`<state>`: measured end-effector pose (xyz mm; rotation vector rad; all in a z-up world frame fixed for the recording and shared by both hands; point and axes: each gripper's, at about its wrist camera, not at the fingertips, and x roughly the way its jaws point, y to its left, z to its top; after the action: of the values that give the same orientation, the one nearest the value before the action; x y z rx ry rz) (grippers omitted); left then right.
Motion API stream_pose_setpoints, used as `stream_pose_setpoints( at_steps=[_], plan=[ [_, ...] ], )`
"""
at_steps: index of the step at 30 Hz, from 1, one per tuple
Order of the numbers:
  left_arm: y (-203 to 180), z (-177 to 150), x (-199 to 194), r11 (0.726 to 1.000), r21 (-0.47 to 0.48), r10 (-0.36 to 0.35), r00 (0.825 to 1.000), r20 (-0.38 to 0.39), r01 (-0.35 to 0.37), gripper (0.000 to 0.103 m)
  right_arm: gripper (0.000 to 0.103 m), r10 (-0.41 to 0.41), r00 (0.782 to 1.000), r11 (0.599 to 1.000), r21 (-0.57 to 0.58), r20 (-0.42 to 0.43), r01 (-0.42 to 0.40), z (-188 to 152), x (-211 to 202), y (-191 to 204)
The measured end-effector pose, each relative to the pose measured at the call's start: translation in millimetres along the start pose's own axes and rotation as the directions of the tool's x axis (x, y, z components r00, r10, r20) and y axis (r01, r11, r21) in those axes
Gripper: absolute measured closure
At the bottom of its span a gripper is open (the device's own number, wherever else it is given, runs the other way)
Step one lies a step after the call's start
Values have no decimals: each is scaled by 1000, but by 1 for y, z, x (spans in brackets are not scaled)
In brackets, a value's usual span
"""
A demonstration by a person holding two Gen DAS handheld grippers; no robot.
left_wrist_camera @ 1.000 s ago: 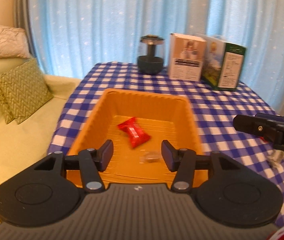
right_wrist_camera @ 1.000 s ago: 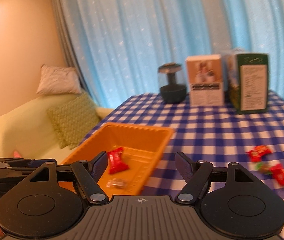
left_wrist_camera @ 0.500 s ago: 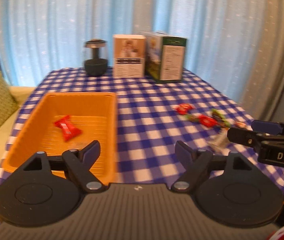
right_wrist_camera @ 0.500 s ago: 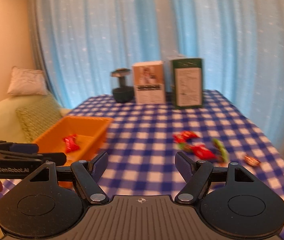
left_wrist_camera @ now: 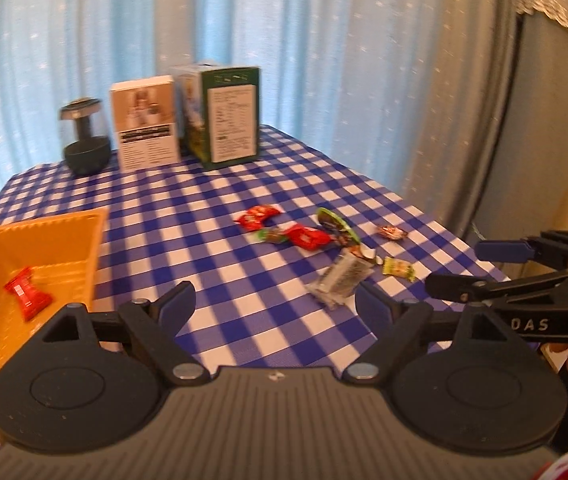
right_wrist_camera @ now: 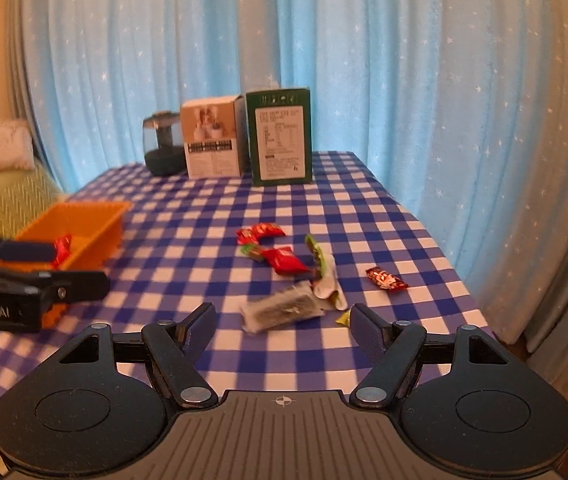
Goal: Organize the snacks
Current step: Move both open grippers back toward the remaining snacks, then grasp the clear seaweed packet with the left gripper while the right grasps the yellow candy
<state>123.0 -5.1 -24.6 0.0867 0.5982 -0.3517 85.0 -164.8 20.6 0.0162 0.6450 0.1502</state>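
Observation:
An orange tray (left_wrist_camera: 84, 236) (right_wrist_camera: 96, 216) sits at the table's left with a red snack (left_wrist_camera: 27, 299) inside. Several loose snacks lie on the checked cloth at the right: red packets (left_wrist_camera: 258, 216) (right_wrist_camera: 285, 261), a clear dark-filled wrapper (left_wrist_camera: 341, 276) (right_wrist_camera: 282, 312), a green packet (left_wrist_camera: 333, 222), a small red candy (right_wrist_camera: 385, 279). My left gripper (left_wrist_camera: 276, 306) is open and empty above the table's front. My right gripper (right_wrist_camera: 284, 326) is open and empty just short of the clear wrapper.
A white box (left_wrist_camera: 146, 122), a green box (left_wrist_camera: 230, 114) and a dark round device (left_wrist_camera: 84, 140) stand at the back edge. Blue curtains hang behind. A sofa with cushions (right_wrist_camera: 12, 204) is to the left. The table's right edge drops off near the snacks.
Both grippers have swung right, away from the tray toward the loose snacks. The left gripper's jaws have opened wider. Both stay empty.

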Motion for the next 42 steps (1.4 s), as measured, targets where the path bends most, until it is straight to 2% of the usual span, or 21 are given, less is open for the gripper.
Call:
stream_pose_setpoints(
  at_steps=[8,15,19,23,29,34,38,42],
  plan=[
    [-11,0,54,998,36,-51,997,-50,52,18,29,-3,998,997,-74,-64,-2,-4,44,-47],
    [-21,7,103,992,93,-80,994,-72,86,20,30,48,990,991,-118,-131,-64,-3,88,-80],
    [-24,7,128,987,118,-96,990,-105,108,23,30,91,978,985,-130,-186,-116,1,111,-90],
    [-28,6,148,980,144,-116,984,-136,136,28,43,115,961,974,-164,-253,-159,1,133,-96],
    [-29,6,166,975,156,-136,977,-164,161,31,57,136,949,970,-159,-284,-186,1,150,-99],
    [-27,6,173,972,153,-149,973,-174,176,34,67,132,947,970,-160,-292,-185,2,152,-95],
    [-30,8,177,968,162,-164,972,-170,191,36,80,126,946,970,-161,-299,-180,1,148,-91],
    [-34,10,181,962,175,-182,969,-166,210,41,81,121,944,971,-161,-306,-177,0,144,-85]
  ],
)
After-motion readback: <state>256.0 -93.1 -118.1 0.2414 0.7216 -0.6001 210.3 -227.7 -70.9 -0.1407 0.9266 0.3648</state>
